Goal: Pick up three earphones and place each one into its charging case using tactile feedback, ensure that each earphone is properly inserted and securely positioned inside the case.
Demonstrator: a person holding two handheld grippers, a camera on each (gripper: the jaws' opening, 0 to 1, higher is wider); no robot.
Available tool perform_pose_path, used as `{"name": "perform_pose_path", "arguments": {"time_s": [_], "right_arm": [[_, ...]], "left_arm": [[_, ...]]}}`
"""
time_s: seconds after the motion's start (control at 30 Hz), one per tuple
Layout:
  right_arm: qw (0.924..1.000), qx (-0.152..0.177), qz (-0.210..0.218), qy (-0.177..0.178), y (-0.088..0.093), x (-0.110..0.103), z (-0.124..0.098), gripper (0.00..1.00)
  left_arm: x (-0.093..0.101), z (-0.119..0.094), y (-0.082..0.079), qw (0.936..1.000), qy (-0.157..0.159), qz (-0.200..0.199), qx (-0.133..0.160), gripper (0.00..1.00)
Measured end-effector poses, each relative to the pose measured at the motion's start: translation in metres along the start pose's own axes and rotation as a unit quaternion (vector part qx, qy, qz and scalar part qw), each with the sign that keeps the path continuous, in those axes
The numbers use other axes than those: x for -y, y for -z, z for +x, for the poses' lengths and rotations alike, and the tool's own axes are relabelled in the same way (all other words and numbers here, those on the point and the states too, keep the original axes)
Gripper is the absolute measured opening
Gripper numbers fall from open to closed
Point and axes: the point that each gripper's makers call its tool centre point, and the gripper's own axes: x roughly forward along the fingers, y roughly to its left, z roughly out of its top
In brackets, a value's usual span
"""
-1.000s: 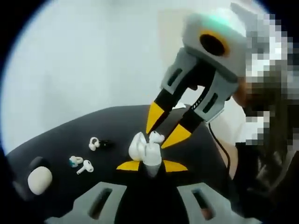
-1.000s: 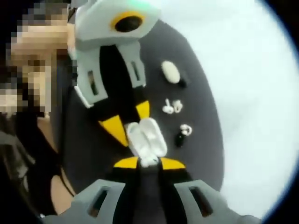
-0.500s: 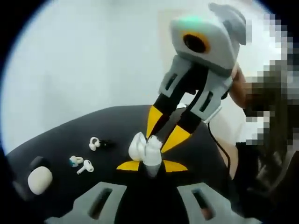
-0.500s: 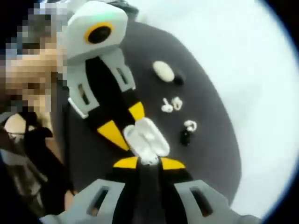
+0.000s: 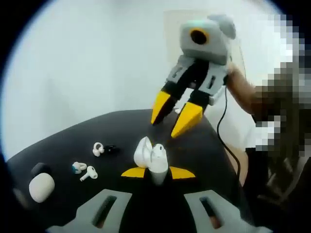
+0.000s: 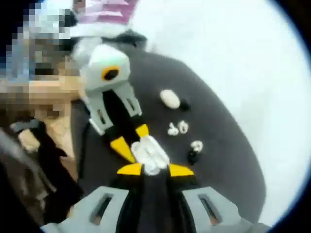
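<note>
Your left gripper [image 5: 158,172] is clamped on the open white charging case [image 5: 150,156], its yellow jaw tips pressed against the case from both sides. The lid stands up, and an earphone [image 5: 159,149] sits in the case with its white top showing. In the right gripper view the same case [image 6: 150,153] lies between the left gripper's yellow tips.

Your right gripper [image 5: 176,118] hangs above and beyond the case, apart from it — its jaws are slightly parted and carry nothing.

On the black table [image 5: 116,128], to the left of the case, note the following:
- a white ring-shaped earphone [image 5: 97,148] beside a small black piece [image 5: 110,149];
- a stemmed white earphone [image 5: 89,174] just beside another white one with a teal tip [image 5: 77,168];
- a closed oval white case [image 5: 41,186] near a dark round object [image 5: 40,169].

A person's hand [image 5: 238,86] grips the right gripper — a cable [image 5: 222,131] trails down from it.
</note>
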Motion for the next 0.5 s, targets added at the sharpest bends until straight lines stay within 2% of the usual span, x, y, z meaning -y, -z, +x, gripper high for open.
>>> {"name": "perform_pose_path", "arguments": {"time_s": [0.03,0.1,0.17,0.2,0.27,0.3,0.33,0.37,0.4,0.47,0.5], "right_arm": [[0.9999,0.004,0.003,-0.012,0.01,0.004,0.001,0.23],[0.998,0.019,0.015,-0.059,0.034,0.002,0.011,0.23],[0.9933,0.041,0.047,-0.098,0.055,0.002,0.027,0.23],[0.9872,0.065,0.075,-0.125,0.059,-0.001,0.032,0.23],[0.9687,0.127,0.14,-0.161,0.051,0.002,0.034,0.23],[0.95,0.177,0.177,-0.186,0.039,0.005,0.03,0.24],[0.9401,0.206,0.185,-0.199,0.032,0.009,0.029,0.24],[0.9342,0.225,0.18,-0.21,0.026,0.01,0.029,0.26],[0.9347,0.232,0.151,-0.223,0.024,0.007,0.03,0.28],[0.933,0.228,0.106,-0.257,0.024,-0.005,0.035,0.33],[0.93,0.226,0.098,-0.273,0.023,-0.011,0.039,0.33]], "left_arm": [[0.0,0.0,0.0,1.0,0.0,-0.001,0.0,0.13],[-0.001,0.002,0.001,1.0,0.001,0.001,-0.002,0.13],[-0.001,0.002,0.001,1.0,0.004,-0.001,-0.002,0.13],[-0.001,0.002,0.001,1.0,0.005,-0.002,-0.002,0.13],[0.0,0.001,0.0,0.9999,0.009,-0.006,-0.001,0.13],[0.0,0.001,0.0,0.9999,0.011,-0.012,0.0,0.13],[0.0,0.001,-0.001,0.9998,0.011,-0.014,0.001,0.13],[0.0,0.001,-0.001,0.9998,0.012,-0.015,0.001,0.13],[0.001,0.001,-0.001,0.9998,0.011,-0.013,0.001,0.13],[0.002,0.001,-0.001,0.9998,0.012,-0.014,0.001,0.13],[0.002,0.001,-0.001,0.9998,0.012,-0.013,0.001,0.13]]}}
